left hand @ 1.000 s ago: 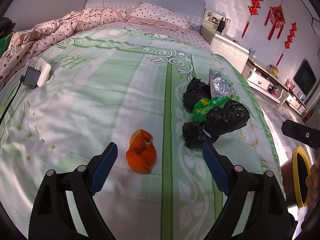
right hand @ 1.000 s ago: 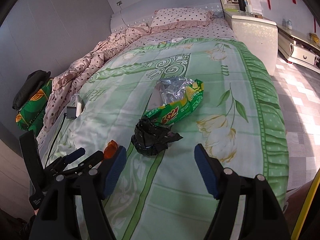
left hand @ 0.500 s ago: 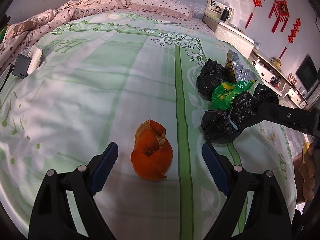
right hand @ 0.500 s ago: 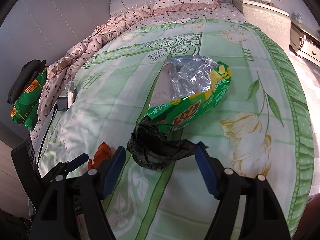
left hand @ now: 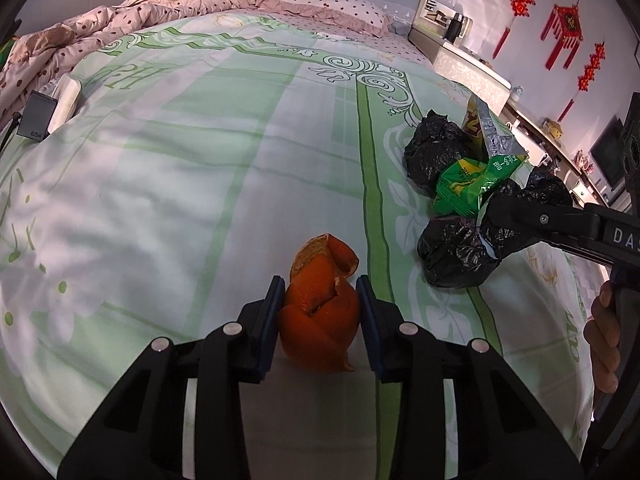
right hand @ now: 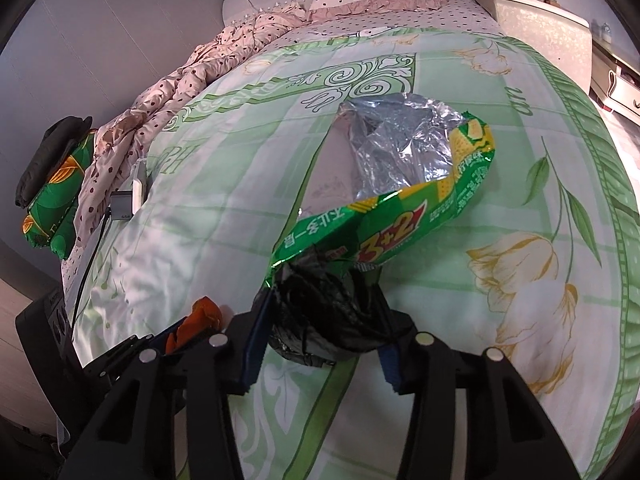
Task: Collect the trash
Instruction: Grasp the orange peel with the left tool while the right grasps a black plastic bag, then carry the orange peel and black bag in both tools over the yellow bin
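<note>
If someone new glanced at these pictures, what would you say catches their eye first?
Probably the bright orange peel on the green bedspread, pinched between the blue pads of the left gripper, whose jaws have just closed. Next, the right gripper, also just closed, clamps a crumpled black bag, with a green foil snack wrapper lying just beyond it.

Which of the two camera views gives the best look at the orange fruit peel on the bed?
The left wrist view: the curled orange fruit peel sits whole and centred, pinched by the left gripper. The right wrist view shows only an orange sliver behind dark gripper parts.
</note>
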A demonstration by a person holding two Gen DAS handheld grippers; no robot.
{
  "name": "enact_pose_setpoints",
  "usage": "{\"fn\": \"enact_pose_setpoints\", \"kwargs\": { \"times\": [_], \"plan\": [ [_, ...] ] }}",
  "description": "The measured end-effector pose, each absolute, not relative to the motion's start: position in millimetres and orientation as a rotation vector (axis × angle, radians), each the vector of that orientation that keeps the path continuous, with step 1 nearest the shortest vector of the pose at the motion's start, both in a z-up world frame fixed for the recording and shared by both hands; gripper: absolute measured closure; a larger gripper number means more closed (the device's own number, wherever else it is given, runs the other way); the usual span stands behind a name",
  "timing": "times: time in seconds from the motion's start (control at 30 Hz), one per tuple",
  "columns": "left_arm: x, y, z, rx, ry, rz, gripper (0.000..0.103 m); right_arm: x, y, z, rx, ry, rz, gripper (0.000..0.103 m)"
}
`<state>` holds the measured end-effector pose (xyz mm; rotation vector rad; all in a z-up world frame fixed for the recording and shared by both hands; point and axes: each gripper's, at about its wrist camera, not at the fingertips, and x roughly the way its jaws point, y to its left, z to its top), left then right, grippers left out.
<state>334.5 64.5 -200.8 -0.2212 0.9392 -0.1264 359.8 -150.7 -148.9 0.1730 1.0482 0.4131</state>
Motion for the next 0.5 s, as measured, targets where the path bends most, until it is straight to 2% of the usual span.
{"fn": "enact_pose_setpoints", "kwargs": {
  "times": [0.03,0.07,0.23,0.5],
  "plan": [
    [334,64,-201,-0.223,0.938,-0.129,0.070,360,-151,-149,0.174,1.047,0.412,0.076],
    [333,64,-200,-0.223,0.937,-0.132,0.071,360,-152,-149,0.177,1.045,0.413,0.078],
    [331,65,-198,-0.229,0.935,-0.140,0.072,355,-153,-142,0.162,1.023,0.414,0.083],
    [324,60,-183,-0.218,0.915,-0.141,0.073,334,-172,-122,0.166,0.989,0.414,0.084]
  ]
}}
